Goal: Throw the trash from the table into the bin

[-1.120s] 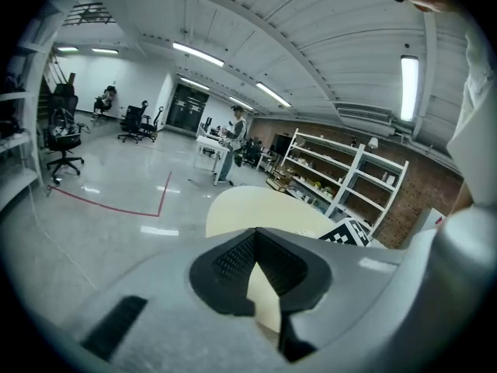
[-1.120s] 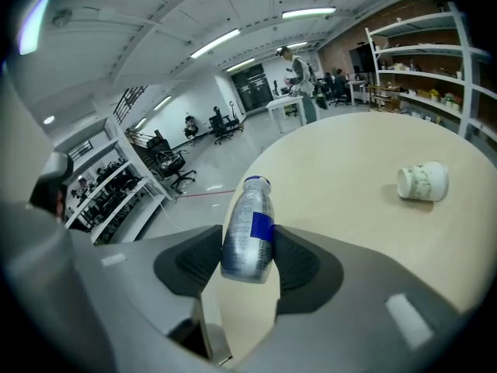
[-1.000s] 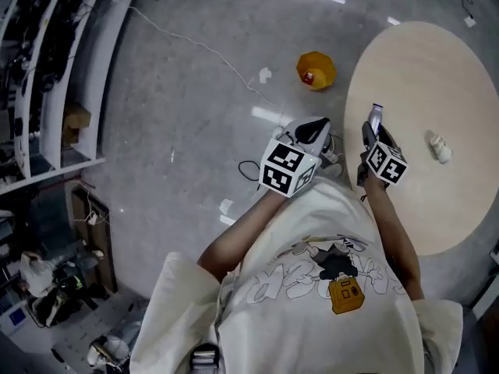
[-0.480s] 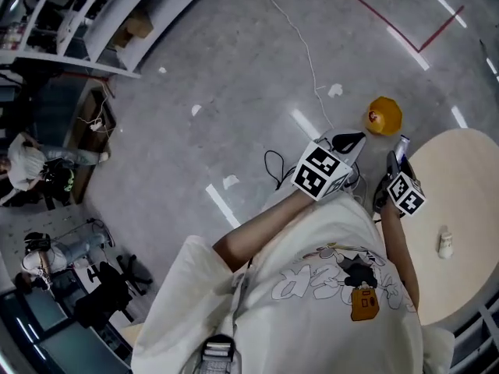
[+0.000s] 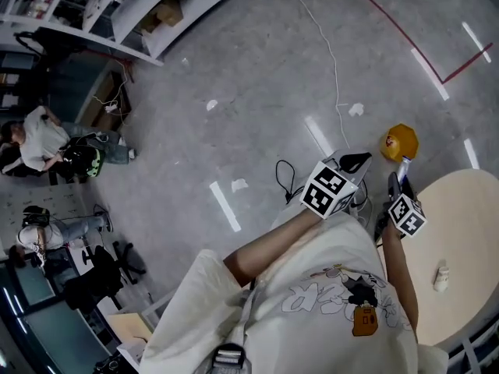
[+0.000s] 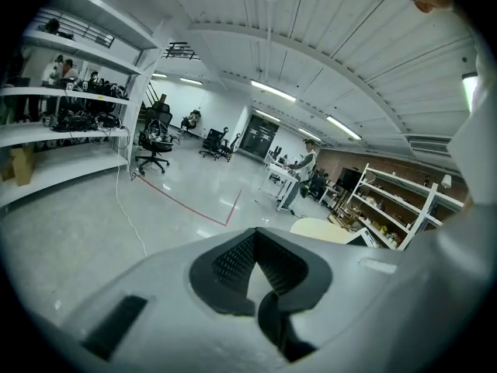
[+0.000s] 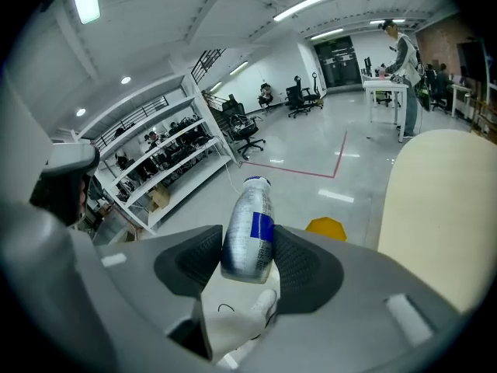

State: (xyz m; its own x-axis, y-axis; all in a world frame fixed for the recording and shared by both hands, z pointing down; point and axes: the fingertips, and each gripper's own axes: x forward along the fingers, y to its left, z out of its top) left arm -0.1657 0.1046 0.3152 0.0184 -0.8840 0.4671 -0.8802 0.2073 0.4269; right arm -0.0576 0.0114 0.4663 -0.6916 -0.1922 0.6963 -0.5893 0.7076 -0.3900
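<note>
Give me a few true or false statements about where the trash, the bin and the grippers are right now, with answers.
1. The right gripper is clamped on a silver bottle with a blue label. True.
2. The left gripper carries a paper cup. False: nothing is between its jaws.
3. The yellow bin stands on the table. False: it sits on the floor beside the table.
4. A small white item lies on the table. True.
</note>
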